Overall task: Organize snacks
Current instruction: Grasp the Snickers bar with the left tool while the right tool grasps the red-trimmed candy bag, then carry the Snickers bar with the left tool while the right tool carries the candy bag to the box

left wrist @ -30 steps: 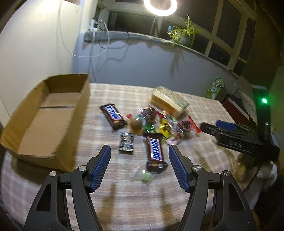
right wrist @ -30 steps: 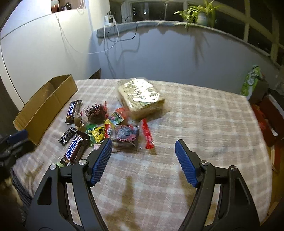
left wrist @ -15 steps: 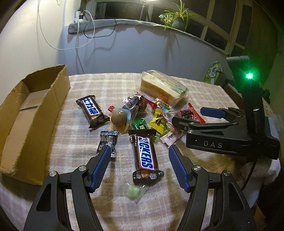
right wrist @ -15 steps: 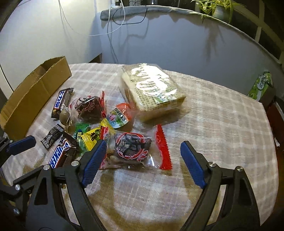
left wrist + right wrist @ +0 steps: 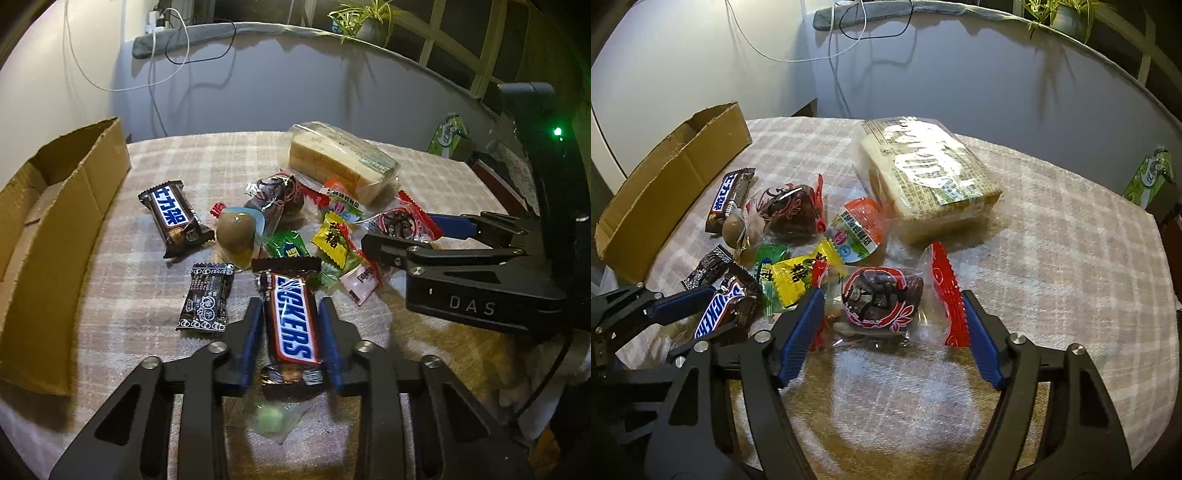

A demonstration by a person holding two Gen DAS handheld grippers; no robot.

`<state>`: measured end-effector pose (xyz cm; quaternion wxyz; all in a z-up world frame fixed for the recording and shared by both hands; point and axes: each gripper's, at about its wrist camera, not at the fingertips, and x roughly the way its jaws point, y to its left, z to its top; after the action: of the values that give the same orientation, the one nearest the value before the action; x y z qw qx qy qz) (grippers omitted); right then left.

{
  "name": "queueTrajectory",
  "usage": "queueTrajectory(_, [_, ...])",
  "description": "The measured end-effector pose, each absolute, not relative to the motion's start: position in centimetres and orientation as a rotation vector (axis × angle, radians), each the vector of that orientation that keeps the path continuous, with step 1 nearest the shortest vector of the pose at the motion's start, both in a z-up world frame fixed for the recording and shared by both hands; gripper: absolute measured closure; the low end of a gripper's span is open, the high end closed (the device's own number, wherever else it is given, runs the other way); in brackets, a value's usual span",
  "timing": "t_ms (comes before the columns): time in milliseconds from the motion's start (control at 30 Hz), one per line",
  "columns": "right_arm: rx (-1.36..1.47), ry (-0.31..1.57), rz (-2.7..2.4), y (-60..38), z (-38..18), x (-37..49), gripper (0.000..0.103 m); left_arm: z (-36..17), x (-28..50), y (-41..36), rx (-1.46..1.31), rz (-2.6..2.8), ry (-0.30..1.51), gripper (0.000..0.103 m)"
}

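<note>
Counter (image 5: 1052, 240) had a checked cloth; on it lay a cardboard box (image 5: 55, 236), bread loaf (image 5: 923, 177), Snickers bar (image 5: 291, 317), black sachet (image 5: 207, 295) and mixed wrapped candies.

Both grippers share one build: the left gripper (image 5: 291, 332) and the right gripper (image 5: 894, 332) have matte black cut-out arms, silver round screws at the pivots, and ribbed blue pads (image 5: 799, 334). The right one's side reads "DAS" in pale letters, with a green light (image 5: 557, 131) on its black housing
</note>
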<state>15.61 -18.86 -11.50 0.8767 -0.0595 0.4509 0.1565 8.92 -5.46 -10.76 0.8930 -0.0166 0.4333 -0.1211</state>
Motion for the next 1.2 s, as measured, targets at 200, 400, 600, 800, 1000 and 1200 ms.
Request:
queueTrajectory(200, [-0.095,0.936,0.338,-19.4,-11.1,15.2,0.043,-10.7,8.8,-5.3,-0.039,-0.251,0.891,0.076])
queueTrajectory(400, [-0.062,0.919,0.335,-20.2,-10.4,14.7,0.048,-10.0,8.6,-5.0,-0.065,-0.254,0.872,0.076])
queueTrajectory(600, [-0.018,0.896,0.321,-21.4,-9.4,14.4,0.049,-8.8,8.1,-4.5,-0.086,-0.255,0.843,0.076])
queueTrajectory(800, [-0.008,0.853,0.323,-21.9,-7.3,13.4,0.049,-7.2,7.5,-3.4,-0.107,-0.245,0.801,0.077])
queueTrajectory(1000, [-0.011,0.816,0.347,-20.9,-5.2,12.8,0.049,-5.2,6.6,-1.3,-0.124,-0.214,0.748,0.077])
queueTrajectory(1200, [-0.03,0.779,0.395,-18.0,-3.3,12.4,0.049,-3.5,5.7,1.6,-0.131,-0.163,0.698,0.077])
